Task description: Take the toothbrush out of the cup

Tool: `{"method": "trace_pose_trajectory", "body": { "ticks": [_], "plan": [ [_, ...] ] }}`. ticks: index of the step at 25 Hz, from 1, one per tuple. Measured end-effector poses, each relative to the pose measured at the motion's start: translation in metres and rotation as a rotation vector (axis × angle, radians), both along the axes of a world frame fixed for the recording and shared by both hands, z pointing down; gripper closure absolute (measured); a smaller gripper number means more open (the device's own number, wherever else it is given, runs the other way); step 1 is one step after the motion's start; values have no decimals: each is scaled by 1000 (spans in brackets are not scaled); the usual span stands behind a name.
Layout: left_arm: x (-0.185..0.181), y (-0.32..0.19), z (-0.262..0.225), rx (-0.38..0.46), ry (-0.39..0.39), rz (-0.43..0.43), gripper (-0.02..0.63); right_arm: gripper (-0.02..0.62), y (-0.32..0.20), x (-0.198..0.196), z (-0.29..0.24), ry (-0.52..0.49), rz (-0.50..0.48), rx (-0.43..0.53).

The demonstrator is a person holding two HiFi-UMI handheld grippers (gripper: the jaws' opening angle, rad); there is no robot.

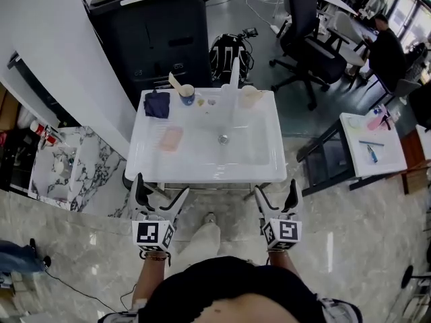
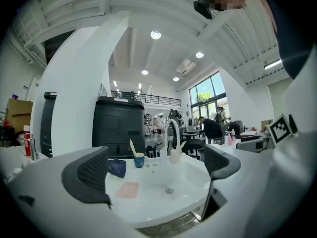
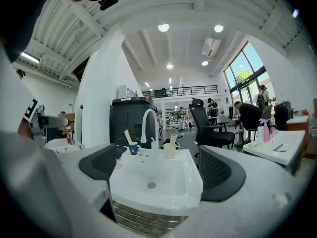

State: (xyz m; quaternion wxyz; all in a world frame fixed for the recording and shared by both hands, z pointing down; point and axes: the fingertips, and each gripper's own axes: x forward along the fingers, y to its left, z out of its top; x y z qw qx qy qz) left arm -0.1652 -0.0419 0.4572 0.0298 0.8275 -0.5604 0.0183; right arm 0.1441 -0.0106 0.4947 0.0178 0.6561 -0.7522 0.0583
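Observation:
A small blue cup (image 1: 187, 95) stands at the back left of the white sink (image 1: 269, 155), with a cream toothbrush (image 1: 174, 81) leaning out of it to the left. The same cup (image 2: 139, 159) (image 3: 133, 149) and toothbrush (image 2: 132, 147) (image 3: 128, 136) show far ahead in both gripper views. A cream cup (image 1: 250, 97) (image 3: 170, 151) with a pale item in it stands right of the white faucet (image 1: 233, 79). My left gripper (image 1: 161, 188) (image 2: 157, 170) and right gripper (image 1: 276, 188) (image 3: 161, 171) hover open and empty in front of the sink's near edge, well short of the cups.
A dark blue cloth (image 1: 157, 104) and a pink pad (image 1: 170, 138) lie on the sink's left side; the drain (image 1: 223, 138) is in the middle. Behind stand a black cabinet (image 1: 151, 25) and a backpack (image 1: 227, 56). Office chairs (image 1: 306, 46) and a white table (image 1: 372, 143) are to the right.

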Motion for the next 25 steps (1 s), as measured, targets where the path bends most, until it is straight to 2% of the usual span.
{"method": "trace_pose_trajectory", "body": {
  "ticks": [11,17,21,25],
  "plan": [
    [-11,-107,9,-39,27,26,31,87,-110,-6,1,6,27,-6],
    [-18,-151,12,-87,153,-2,31,87,-149,-6,0,2,50,-9],
    [-11,-178,18,-107,151,15,31,87,-167,-1,0,3,65,-11],
    [5,-207,15,-89,140,42,31,87,-180,5,-2,-9,76,-15]
  ]
}}
